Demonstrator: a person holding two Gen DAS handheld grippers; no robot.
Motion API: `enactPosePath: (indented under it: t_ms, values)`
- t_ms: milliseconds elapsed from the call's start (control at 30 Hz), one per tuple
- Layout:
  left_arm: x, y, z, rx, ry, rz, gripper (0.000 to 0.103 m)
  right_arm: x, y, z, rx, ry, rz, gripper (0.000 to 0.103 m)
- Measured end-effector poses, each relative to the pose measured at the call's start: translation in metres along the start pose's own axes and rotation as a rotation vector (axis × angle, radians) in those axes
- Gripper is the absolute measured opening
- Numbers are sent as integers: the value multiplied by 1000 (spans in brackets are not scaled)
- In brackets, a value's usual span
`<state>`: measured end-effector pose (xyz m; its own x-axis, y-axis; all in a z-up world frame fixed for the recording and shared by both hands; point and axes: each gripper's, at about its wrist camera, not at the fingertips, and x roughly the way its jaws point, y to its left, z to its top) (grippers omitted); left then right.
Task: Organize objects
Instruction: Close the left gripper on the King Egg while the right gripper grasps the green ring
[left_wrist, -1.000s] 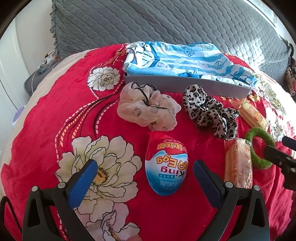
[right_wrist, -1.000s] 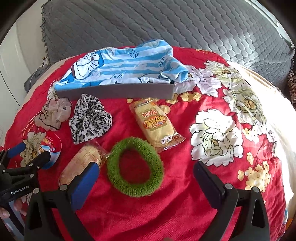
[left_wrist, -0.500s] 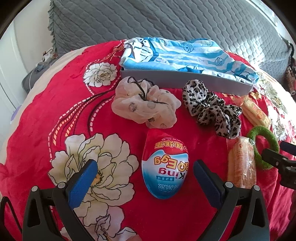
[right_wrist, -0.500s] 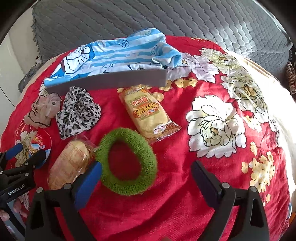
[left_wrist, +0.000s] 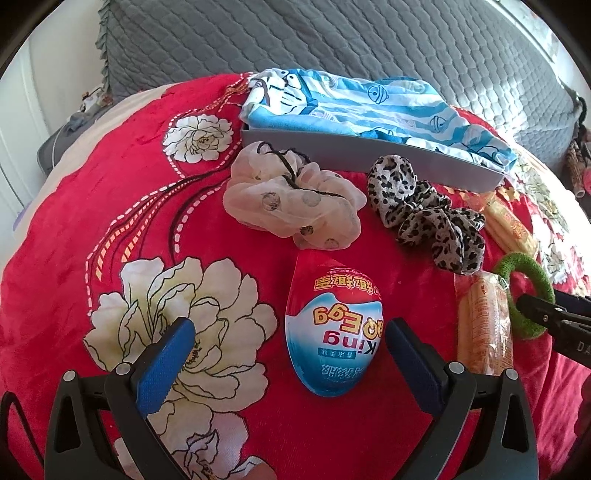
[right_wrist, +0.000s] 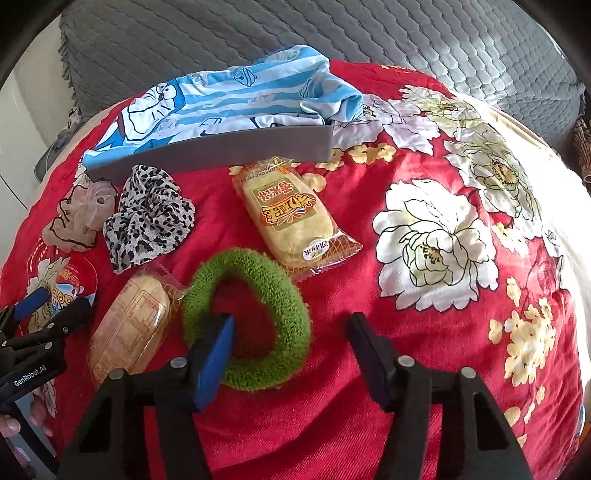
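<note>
A fuzzy green ring (right_wrist: 258, 262) lies on the red flowered bedspread. My right gripper (right_wrist: 293, 332) is closing over its right side, with one finger inside the hole and the other outside. The pads are not pressing on the band. In the left wrist view a red, white and blue egg-shaped toy (left_wrist: 334, 332) lies between the fingers of my open left gripper (left_wrist: 288, 354). It sits close to the right finger. The right gripper's tip (left_wrist: 546, 314) shows at the green ring (left_wrist: 524, 266).
A grey tray (left_wrist: 369, 155) holding a blue striped cloth (left_wrist: 351, 103) stands at the back. In front lie a sheer beige scrunchie (left_wrist: 291, 199), a leopard scrunchie (left_wrist: 424, 214) and two wrapped snacks (right_wrist: 291, 218) (right_wrist: 129, 328). A grey quilted cushion rises behind.
The right gripper's jaws have narrowed, and its left finger now sits inside the green ring. The left gripper has edged slightly closer to the egg toy and stays wide.
</note>
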<state>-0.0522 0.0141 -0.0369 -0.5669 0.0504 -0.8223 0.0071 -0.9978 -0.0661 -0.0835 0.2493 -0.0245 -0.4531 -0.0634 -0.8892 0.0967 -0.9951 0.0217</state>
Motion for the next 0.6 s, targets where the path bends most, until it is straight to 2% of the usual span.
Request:
enactPosePath:
  t_ms: [167, 267, 367, 600]
  values:
    - [1, -1, 0, 0, 13, -28, 94, 0, 0, 0, 2, 4, 8, 58]
    - [1, -5, -1, 19, 19, -50, 76, -1, 0, 0, -2, 5, 10, 57]
    - [1, -8, 0, 31, 22, -69, 67, -1, 1, 0, -8, 9, 15, 54]
    - [-1, -14, 0, 55, 27, -109, 50, -1, 1, 0, -8, 21, 26, 36]
